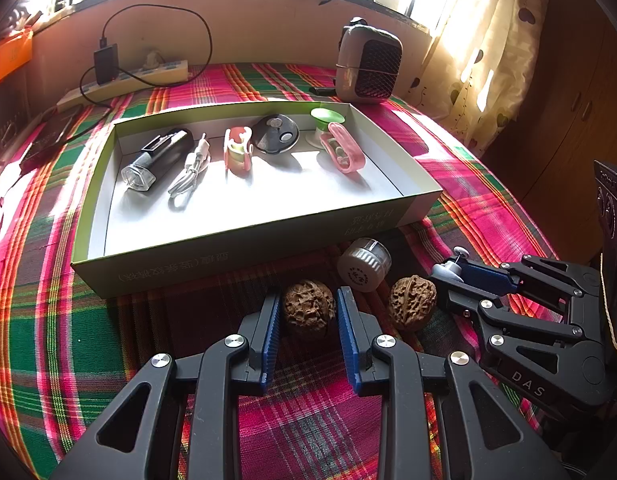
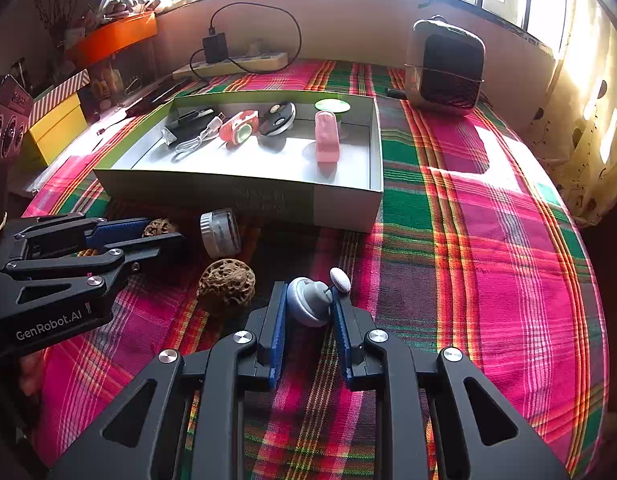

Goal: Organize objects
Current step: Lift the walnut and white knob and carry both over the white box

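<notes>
— Black plastic linkage arms on the left gripper (image 1: 308,312), bottom centre of its own view; triangular cut-outs, round silver screws, ribbed blue pads (image 1: 270,330).
— Same build on the right gripper (image 2: 308,308). White "GenRobot.AI" lettering at left of the right view; "DAS" at lower right of the left view.

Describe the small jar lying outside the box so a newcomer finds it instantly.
Start at the open cardboard box on the plaid cloth. Just outside its near wall, toward the right corner, the small jar lies on its side. Its ribbed white cap and clear body set it apart from the two brown walnuts beside it.
</notes>
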{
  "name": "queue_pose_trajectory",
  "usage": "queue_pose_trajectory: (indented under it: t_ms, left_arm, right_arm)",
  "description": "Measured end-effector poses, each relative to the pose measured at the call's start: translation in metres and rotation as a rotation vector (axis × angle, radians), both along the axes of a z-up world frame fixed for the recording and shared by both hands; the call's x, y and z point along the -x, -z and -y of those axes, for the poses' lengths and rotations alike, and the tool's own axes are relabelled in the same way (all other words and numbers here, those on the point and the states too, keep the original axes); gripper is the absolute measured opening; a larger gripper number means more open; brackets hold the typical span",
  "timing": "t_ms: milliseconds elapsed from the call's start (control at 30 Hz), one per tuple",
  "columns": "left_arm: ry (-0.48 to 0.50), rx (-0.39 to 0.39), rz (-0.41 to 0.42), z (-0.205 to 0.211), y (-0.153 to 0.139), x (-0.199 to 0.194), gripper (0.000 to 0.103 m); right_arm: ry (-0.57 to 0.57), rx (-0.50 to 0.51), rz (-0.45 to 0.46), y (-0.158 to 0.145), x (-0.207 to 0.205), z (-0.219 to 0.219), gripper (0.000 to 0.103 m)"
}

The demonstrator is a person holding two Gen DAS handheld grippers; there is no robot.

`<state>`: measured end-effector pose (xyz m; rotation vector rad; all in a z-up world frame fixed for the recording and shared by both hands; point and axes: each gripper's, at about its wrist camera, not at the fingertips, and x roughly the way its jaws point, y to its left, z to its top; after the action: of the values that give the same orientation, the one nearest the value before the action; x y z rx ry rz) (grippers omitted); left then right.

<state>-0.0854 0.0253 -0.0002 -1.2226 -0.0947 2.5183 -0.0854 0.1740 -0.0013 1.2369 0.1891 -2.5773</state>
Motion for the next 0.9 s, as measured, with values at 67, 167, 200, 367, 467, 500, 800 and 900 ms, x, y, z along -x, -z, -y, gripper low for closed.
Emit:
queue_pose_trajectory:
  t_ms: [67,167,200,367,467,500,800,900]
  left_arm:
    - [0.0,0.001,0.0,0.0,0.0,0.0,0.025]
    - [0.0,0.0,0.0,-0.0002,0.0,-0.0001,0.025]
    - [0.0,0.0,0.0,0.0001,-0.0001,0.0001,0.025]
    - [-0.006,0.003,-0.002,-0.0001,0.0,-0.0001,0.025]
    - [-0.007,0.001,-0.002,-0.0002,0.0001,0.0001,0.025]
    - [-0.007,0.001,-0.002,-0.0004,0.0001,-0.0001,0.025]
    - [-0.006,0.001,-0.002,-0.0005,-0.0007,-0.001,0.025]
    - [-0.005,-0.001,0.0,-0.0002,-0.001,-0.0011,0.025]
  right_arm:
    - [0.0,-0.001,0.0,0.0001,0.0,0.0,0.023]
    - [0.0,0.0,0.0,0.0001,-0.0001,0.0,0.023]
    - [0.0,0.0,0.0,0.0001,0.0,-0.0002,0.023]
    - [0.0,0.0,0.0,0.0,-0.0002,0.0,0.023]
    - [0.0,0.0,0.0,-0.0001,-0.0002,0.0001,0.023]
    - [0.0,-0.001,0.0,-0.0001,-0.0002,0.0001,0.023]
    - [0.005,0.007,0.0,-0.0005,-0.0004,-0.001,0.023]
    - [0.012,0.011,0.0,-0.0005,-0.0007,-0.002,0.023]
